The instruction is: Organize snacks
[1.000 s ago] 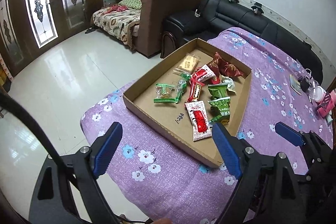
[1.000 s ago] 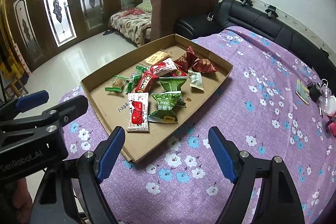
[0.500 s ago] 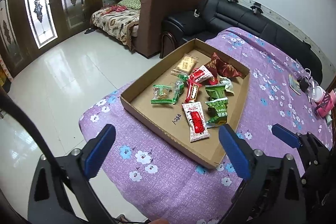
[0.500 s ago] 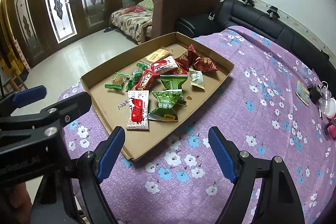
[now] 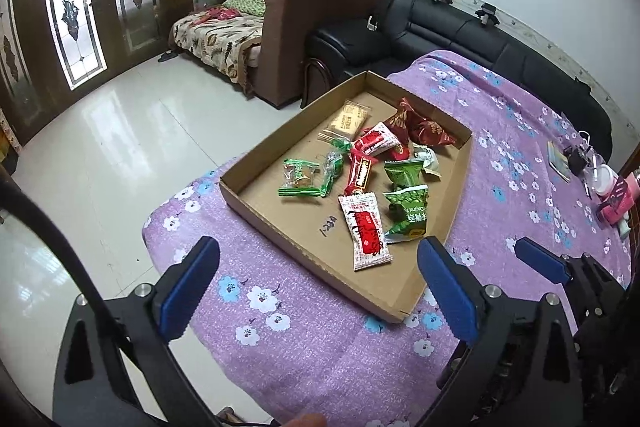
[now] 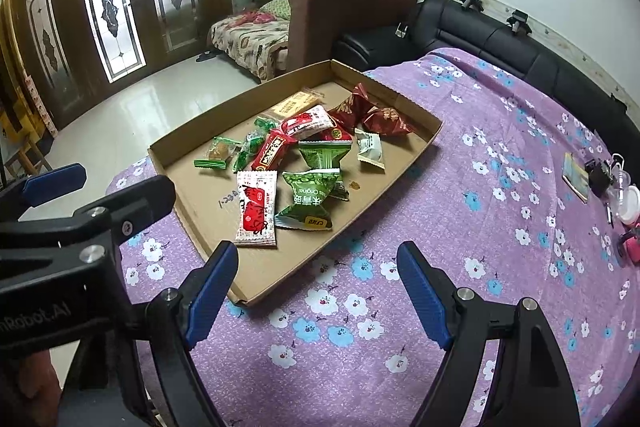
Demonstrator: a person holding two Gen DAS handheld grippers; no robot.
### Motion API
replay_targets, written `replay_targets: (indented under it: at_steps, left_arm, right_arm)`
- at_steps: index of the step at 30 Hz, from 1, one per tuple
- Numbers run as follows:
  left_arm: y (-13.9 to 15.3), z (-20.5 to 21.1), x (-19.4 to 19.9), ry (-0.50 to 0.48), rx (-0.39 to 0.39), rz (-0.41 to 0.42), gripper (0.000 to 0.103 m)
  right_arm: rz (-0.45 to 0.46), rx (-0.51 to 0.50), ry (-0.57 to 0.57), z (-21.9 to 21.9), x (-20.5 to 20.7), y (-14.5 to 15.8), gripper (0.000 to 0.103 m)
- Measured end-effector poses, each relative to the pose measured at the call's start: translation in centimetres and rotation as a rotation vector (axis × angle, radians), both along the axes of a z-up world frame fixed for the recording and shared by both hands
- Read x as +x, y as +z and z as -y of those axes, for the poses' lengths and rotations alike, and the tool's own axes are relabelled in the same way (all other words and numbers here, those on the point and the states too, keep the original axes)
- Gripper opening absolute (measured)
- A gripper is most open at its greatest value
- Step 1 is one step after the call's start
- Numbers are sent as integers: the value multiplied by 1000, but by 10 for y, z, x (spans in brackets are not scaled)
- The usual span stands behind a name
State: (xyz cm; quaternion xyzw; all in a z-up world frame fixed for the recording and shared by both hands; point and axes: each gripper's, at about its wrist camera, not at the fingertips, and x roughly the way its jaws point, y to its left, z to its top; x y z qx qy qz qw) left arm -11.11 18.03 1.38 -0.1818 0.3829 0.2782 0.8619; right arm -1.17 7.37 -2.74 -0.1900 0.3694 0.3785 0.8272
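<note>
Beside the tray's (image 5: 280, 231) near edge, both grippers' fingers (image 5: 188, 291) (image 6: 420, 291) hover spread, empty.

Purple flowered tablecloth (image 5: 304, 339), brown cardboard tray (image 5: 280, 223), red and green snack packets (image 5: 404, 183).

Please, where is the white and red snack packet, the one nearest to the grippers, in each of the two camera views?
Left wrist view: white and red packet, just right of centre, at the near end of the cardboard tray.
Right wrist view: same packet, left of centre, low in the tray.
Shared landmark: the green packet right beside it.
</note>
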Motion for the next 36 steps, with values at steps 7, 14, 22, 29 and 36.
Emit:
replay_targets:
  at_steps: [7,14,22,29,36]
  left_arm:
    - [-2,-1,3,-12,-13,-9,99]
    - [-3,0,6,-28,-20,-11,99]
    - [-5,0,8,-46,-39,-20,98]
    - [-5,3,11,-69,-32,-25,98]
    - [-4,6,15,-100,-30,-32,98]
  right_arm:
    - [-2,-2,0,-1,1,-1,82]
    - [-5,-5,3,1,2,-2,82]
    - [-7,-9,0,0,2,-3,82]
    - [-2,-12,1,-1,2,-4,82]
    - [-3,-14,-5,1,3,-3,82]
